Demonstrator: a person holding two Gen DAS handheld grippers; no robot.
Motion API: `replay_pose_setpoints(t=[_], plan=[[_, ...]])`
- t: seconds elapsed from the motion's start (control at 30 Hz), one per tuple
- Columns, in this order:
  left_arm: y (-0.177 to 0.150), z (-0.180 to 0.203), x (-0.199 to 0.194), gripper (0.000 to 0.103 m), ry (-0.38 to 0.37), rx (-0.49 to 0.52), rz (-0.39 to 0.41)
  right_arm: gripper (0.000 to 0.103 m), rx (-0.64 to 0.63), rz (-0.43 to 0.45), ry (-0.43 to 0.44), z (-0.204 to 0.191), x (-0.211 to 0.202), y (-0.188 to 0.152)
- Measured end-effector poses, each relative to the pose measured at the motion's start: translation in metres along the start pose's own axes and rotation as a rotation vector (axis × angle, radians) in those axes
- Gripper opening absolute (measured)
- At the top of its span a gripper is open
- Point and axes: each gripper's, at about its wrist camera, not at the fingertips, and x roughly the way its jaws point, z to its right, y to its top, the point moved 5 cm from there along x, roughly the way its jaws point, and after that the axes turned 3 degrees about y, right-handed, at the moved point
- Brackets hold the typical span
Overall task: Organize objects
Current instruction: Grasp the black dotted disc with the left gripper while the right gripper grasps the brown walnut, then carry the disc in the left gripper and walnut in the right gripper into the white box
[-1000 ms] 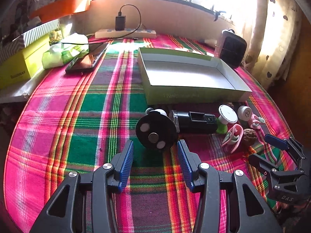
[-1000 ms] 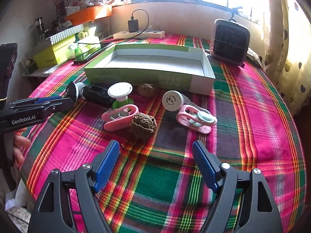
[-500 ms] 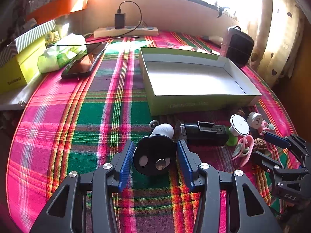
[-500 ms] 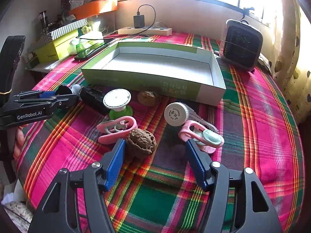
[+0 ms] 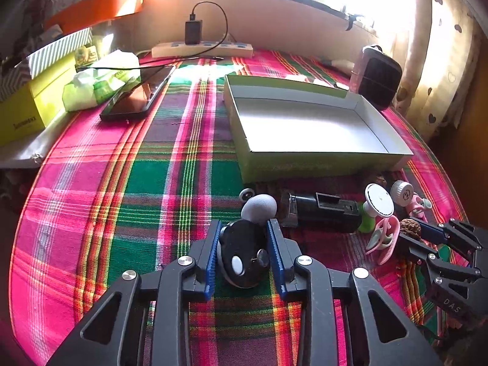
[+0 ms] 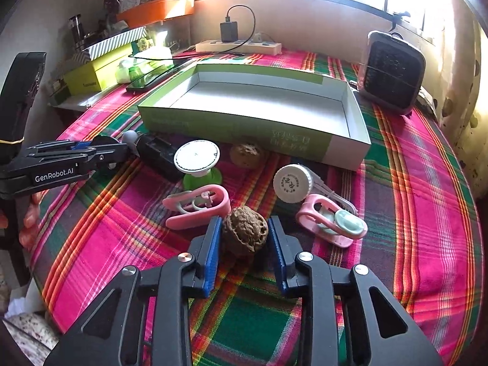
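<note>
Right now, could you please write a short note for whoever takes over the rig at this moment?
Left gripper: jaws just closed onto the black round gadget, on the cloth.
Right gripper: jaws just closed onto the near walnut, also on the cloth.
Green box: empty, nothing placed yet.
Left in front of it: second walnut, black cylinder, two pink clips, white cap, green-stemmed disc.
</note>
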Motion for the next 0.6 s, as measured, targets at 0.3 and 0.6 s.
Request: replay_pose_setpoints(t=[0.3, 0.6], plan=[[-0.0016, -0.0013, -0.0009, 0.026, 0.000, -0.003, 0.002, 0.032, 0.006, 0.002, 0.000, 0.0002, -0.0004, -0.0006], [-0.0038, -0.0013, -0.0026, 0.026, -0.003, -0.003, 0.001, 0.032, 0.014, 0.004, 0.002, -0.0006, -0.0016, -0.0010]])
